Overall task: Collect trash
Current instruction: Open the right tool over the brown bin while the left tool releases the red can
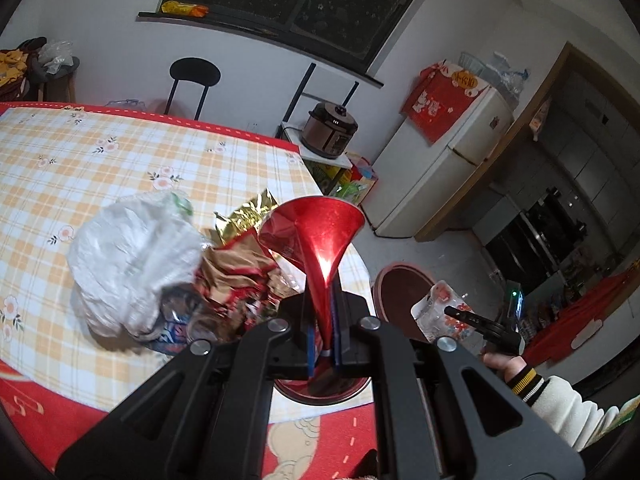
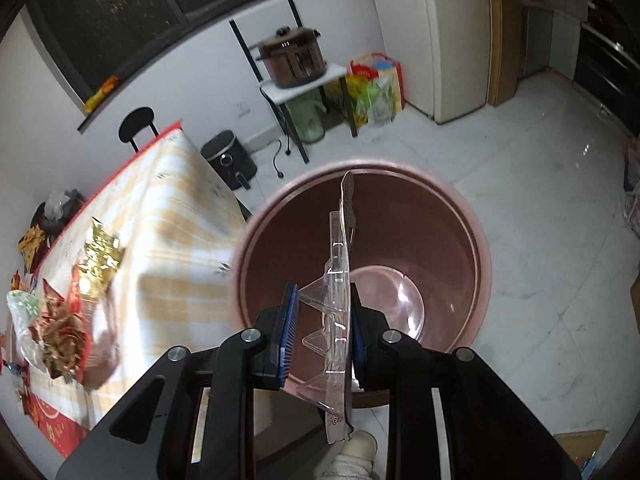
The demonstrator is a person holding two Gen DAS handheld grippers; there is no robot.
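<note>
Clear plastic packaging [image 2: 338, 320] pinched between right fingers [image 2: 289, 332], above basin [image 2: 472, 240].

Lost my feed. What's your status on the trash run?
Left tool shut on red wrapper. Right tool shut on clear plastic pack, over the bin. More trash on table. Nothing blocking.

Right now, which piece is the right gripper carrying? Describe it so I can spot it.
Find the big brown bin on the floor beside the table. Above its mouth, the right gripper pinches a clear plastic blister pack, see-through and rigid, unlike the crumpled foil wrappers on the table.
</note>
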